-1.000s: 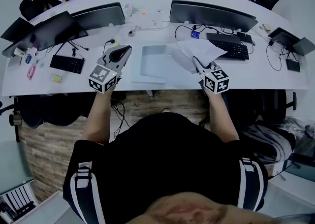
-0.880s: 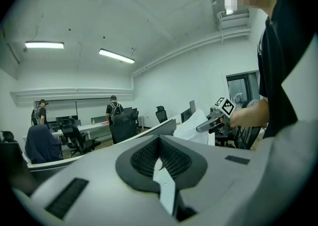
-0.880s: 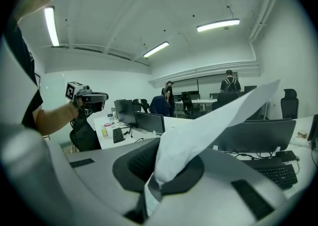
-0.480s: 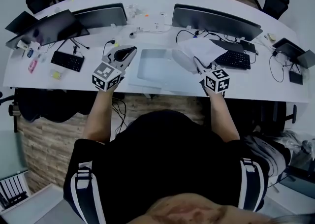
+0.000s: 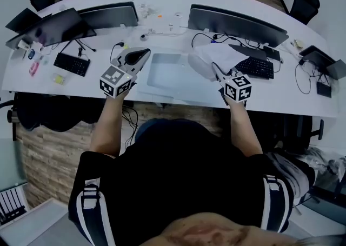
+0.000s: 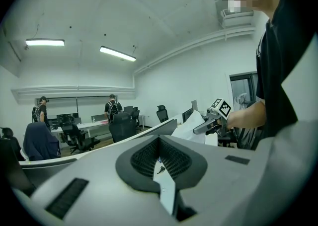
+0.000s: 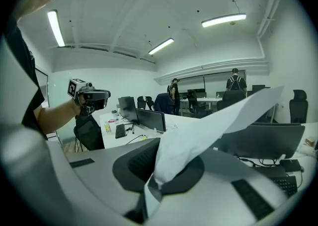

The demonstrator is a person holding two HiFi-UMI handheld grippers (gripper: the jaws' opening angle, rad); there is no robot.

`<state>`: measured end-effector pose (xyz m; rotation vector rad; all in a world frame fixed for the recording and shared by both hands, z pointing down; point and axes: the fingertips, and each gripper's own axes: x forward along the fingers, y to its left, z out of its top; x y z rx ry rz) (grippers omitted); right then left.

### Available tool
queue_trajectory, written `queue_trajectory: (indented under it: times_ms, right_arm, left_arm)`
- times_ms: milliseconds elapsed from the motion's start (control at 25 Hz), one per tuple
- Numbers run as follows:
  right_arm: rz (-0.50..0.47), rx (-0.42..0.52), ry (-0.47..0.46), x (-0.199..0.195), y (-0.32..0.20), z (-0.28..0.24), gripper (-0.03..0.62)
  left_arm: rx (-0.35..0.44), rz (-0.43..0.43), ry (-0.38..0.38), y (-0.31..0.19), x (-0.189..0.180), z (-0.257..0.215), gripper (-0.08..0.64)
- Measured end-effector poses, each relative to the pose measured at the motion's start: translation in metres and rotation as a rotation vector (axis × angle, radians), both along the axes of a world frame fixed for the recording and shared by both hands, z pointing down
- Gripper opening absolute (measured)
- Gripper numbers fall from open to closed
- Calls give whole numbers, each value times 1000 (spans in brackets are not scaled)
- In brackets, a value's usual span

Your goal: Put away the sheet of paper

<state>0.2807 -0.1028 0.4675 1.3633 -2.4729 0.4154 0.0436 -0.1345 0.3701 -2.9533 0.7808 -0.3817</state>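
The thin white sheet of paper (image 7: 218,120) looks matt and softly creased. The right gripper (image 7: 151,185) is matt grey plastic with ribbed black pads (image 7: 141,163). The long white desk (image 5: 81,85) is smooth; the brown floor (image 5: 54,153) is wood planks.

OFFICE, MIDDAY LIGHT: A white sheet of paper (image 5: 217,54), crumpled near the grip and bowed along its length, is pinched at one corner between the closed jaws of the right tool (image 7: 151,180). It is held in the air over the middle of the white tabletop (image 5: 281,92). From the pinch it fans up and away, its free edge lifted in front of a dark monitor (image 5: 235,20).
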Motion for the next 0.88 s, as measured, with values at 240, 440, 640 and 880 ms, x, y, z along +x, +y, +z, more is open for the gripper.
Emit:
queue_trajectory:
  times_ms: [240,440,640,880]
  right_arm:
    - [-4,8,-8,4,-4,-4,15]
    - [10,10,-16,7,-6,-2,15]
    - [18,3,-25,2,-13,-1,15]
    - [25,-18,-12,1,-20,9,15]
  left_arm:
    - [-1,-19,6,-2,-1,-3,18]
    - [-9,-36,37,-9,-8,-1,18]
    - [-34,-8,21,-18,-6,6,18]
    - [-49,11,17,-30,-3,12,18]
